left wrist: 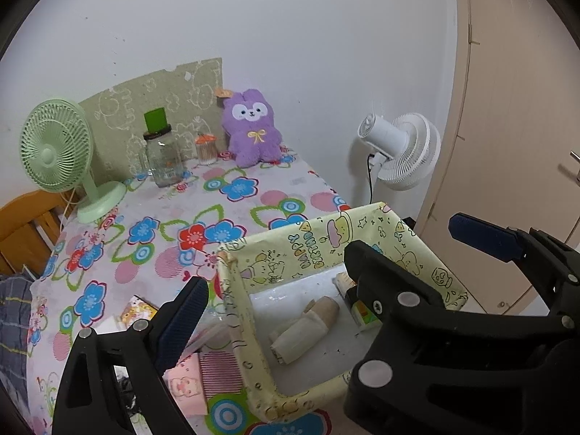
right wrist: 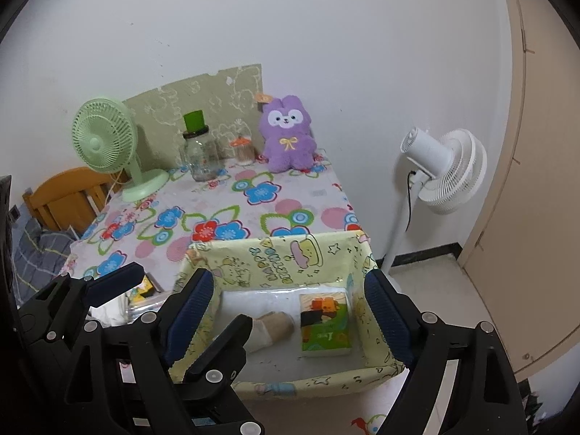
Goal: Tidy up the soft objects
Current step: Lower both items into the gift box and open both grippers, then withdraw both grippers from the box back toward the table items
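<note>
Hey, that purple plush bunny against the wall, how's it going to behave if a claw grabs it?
The purple plush bunny looks fluffy and stuffed, so it will probably squash under the pads and feel light. It sits propped against the wall, so a push would likely topple it rather than slide it. Its limbs may flop when lifted.

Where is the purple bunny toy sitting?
The purple bunny toy sits upright at the table's far end against the wall, right of the little orange-lidded jar.
</note>
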